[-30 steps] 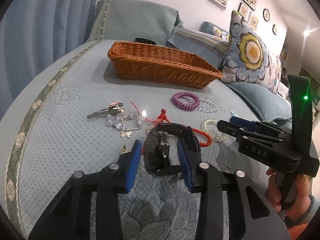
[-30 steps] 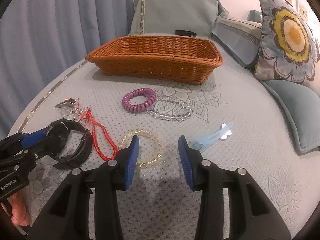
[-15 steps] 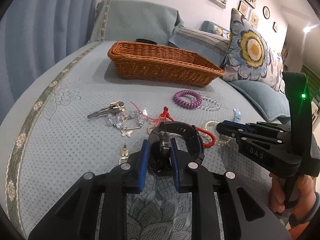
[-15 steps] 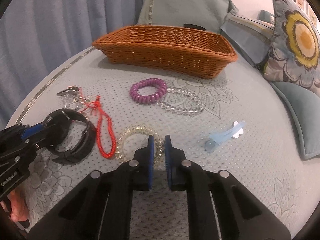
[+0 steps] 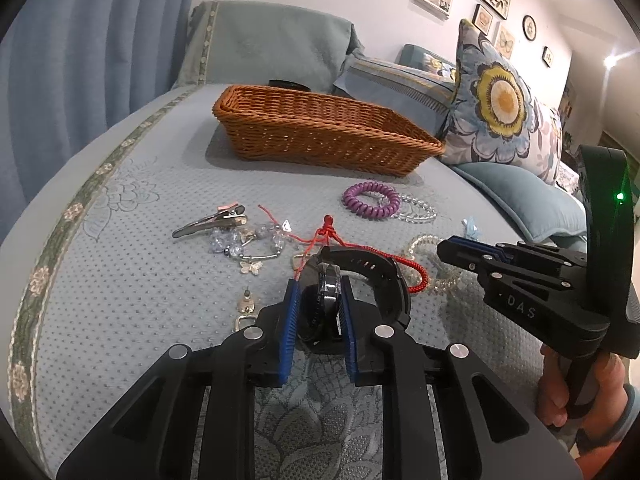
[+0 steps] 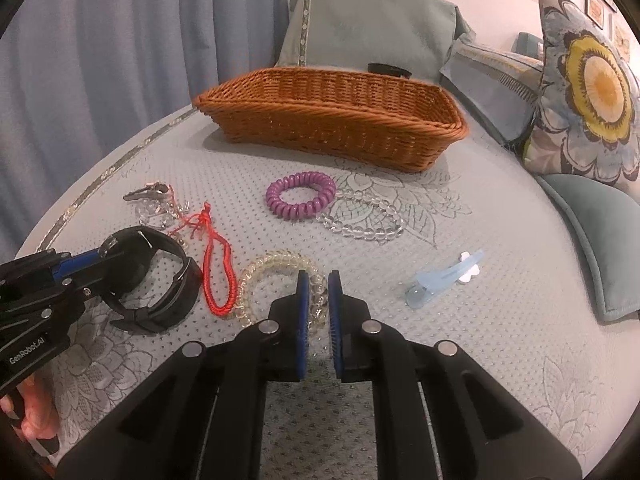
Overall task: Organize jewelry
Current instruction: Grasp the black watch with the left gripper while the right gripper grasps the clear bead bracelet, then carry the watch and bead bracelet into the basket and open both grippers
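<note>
Left tongs: left gripper (image 5: 318,308) has its blue-padded fingers pressed onto the face of the black wristwatch with a rubber strap (image 5: 360,280), pinching it; the watch sits on the quilted pale-blue bedspread (image 5: 140,300).
Right tongs: right gripper (image 6: 318,304) has its pads drawn close on the near edge of the clear yellowish bead bracelet (image 6: 264,280), which passes between them; whether the pads actually bite it I cannot tell.
Watch from the other side: in the right wrist view the black wristwatch (image 6: 156,276) lies at the tip of the left gripper (image 6: 92,264), strap curled in a loop.
Red piece: red braided cord bracelet (image 6: 218,268) lies between the watch and the bead bracelet, touching the latter.
Purple piece: purple spiral coil hair tie (image 6: 300,200) rests farther off, overlapping a string of clear round crystal beads (image 6: 364,224).
Blue piece: pale-blue plastic hair clip (image 6: 444,276) lies apart, to the right of the right gripper.
Left cluster: silver metal hair clip (image 5: 208,222), a crystal charm bracelet with a butterfly pendant (image 5: 244,244) just beside it, and a small silver earring (image 5: 246,306) nearer the left gripper.
Container: brown woven wicker basket (image 6: 332,120) stands beyond all the jewelry, well apart from both tongs.
Surroundings: floral cushion with a yellow flower (image 5: 500,108) beside the basket; blue curtain (image 6: 120,40) behind.
</note>
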Motion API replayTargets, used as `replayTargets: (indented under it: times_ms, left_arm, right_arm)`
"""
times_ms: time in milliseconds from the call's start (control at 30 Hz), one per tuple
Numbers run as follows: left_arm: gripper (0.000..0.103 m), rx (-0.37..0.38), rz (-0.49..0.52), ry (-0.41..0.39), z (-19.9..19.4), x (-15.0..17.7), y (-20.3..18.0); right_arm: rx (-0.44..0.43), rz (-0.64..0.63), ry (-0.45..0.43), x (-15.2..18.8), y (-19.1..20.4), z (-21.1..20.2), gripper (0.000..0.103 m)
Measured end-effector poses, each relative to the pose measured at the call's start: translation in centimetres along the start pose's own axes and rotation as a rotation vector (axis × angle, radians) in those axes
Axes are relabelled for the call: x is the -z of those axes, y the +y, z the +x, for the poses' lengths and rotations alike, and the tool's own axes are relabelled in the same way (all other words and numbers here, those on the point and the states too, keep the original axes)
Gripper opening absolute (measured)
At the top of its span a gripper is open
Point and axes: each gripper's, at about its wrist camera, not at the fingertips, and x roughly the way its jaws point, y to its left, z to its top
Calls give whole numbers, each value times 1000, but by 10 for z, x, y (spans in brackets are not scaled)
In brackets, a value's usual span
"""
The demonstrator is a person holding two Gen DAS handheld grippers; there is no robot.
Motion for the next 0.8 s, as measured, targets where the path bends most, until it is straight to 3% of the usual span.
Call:
replayTargets:
  times_ms: [567,800]
  left_arm:
    - [13,-1,17,-76,-14,0,-6]
    - [13,31,4,-100,-21,-8,-2]
  right_arm:
    - [-22,59,-96,-1,-13,-18,8]
    - [-38,100,-108,-4,-23,-23,8]
